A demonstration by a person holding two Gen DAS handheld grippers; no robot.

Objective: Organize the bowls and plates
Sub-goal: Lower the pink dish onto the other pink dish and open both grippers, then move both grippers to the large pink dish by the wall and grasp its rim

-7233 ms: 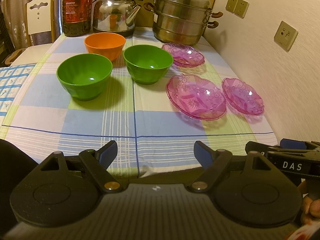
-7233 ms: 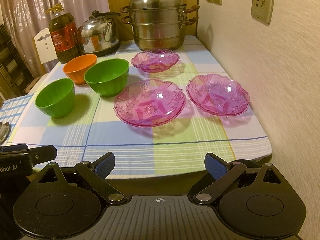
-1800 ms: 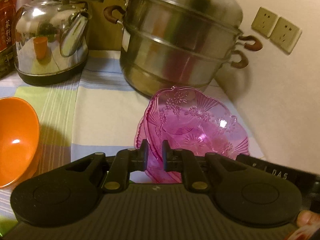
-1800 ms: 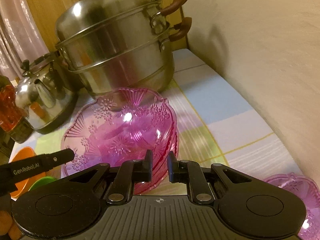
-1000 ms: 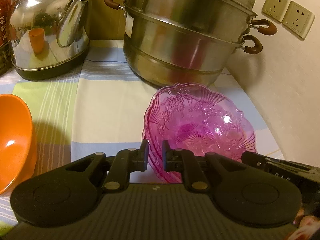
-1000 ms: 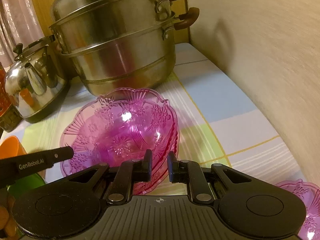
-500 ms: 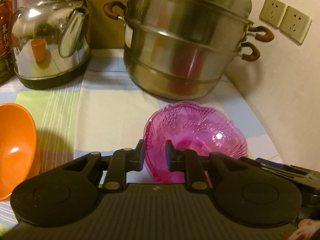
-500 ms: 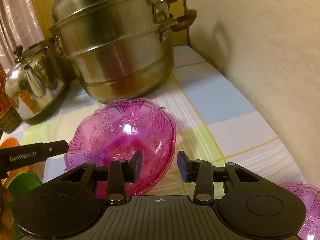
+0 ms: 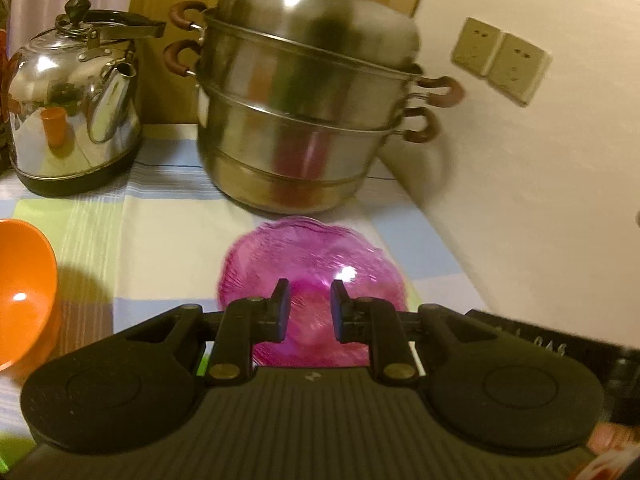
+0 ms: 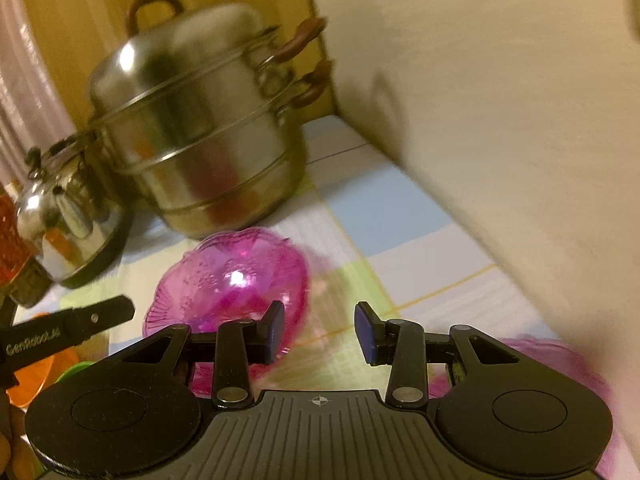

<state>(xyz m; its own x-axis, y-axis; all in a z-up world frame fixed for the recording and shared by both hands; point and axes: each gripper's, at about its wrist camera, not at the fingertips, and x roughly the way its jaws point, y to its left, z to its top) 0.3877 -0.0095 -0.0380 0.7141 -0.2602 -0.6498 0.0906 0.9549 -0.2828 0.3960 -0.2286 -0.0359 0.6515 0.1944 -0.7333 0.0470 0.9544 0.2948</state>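
Observation:
A pink glass plate stack (image 9: 312, 264) rests on the checked tablecloth in front of the steamer pot; it also shows in the right wrist view (image 10: 236, 280). My left gripper (image 9: 307, 312) is open and empty, just above the stack's near rim. My right gripper (image 10: 320, 330) is open and empty, at the stack's right edge. Another pink plate (image 10: 560, 364) lies at the lower right. An orange bowl (image 9: 20, 288) sits at the left. A green bowl edge (image 10: 76, 370) peeks out by the left gripper's body.
A steel steamer pot (image 9: 308, 120) and a steel kettle (image 9: 72, 112) stand at the back of the table. The wall (image 9: 540, 200) with sockets (image 9: 500, 60) runs along the right side. An oil bottle (image 10: 12, 240) stands at the far left.
Both grippers have opened and let go of the pink plate, which now lies flat on the other plate. Both grippers have lifted and pulled back slightly.

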